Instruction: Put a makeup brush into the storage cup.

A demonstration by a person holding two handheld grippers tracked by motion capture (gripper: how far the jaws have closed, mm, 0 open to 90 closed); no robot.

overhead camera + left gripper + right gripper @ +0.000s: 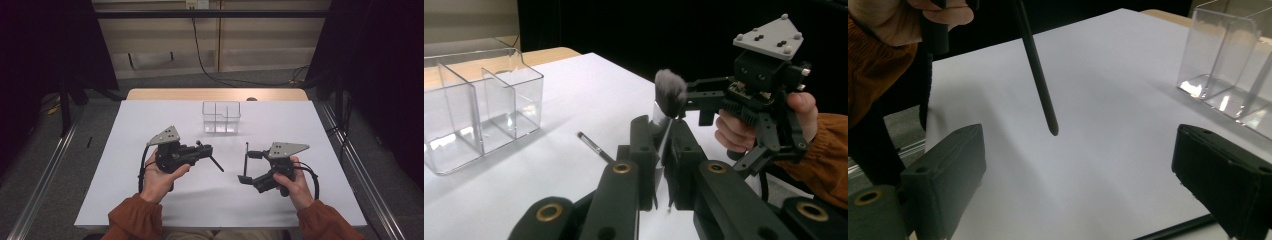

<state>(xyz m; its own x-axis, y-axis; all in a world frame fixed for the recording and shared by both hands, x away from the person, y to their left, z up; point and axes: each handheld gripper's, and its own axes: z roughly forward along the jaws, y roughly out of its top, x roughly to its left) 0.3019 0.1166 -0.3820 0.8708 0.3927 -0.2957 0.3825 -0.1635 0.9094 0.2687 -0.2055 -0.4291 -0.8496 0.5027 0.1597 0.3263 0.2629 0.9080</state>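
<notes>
Now: Brush Pinched in Left Claw, Right Claw Spread

Plainly the left claw (663, 150) is pressed together on a makeup brush (670, 95); bristles stick up above its jaws, the thin handle (216, 163) pokes out toward the right claw (245, 162); that claw stands spread wide, pinching nothing; a clear divided box (221, 118) sits on the white desk (280, 125) beyond both claws.

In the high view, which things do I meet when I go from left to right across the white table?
Left hand-held gripper shut on a thin black make-up brush → clear plastic divided box → right hand-held gripper, open.
</notes>
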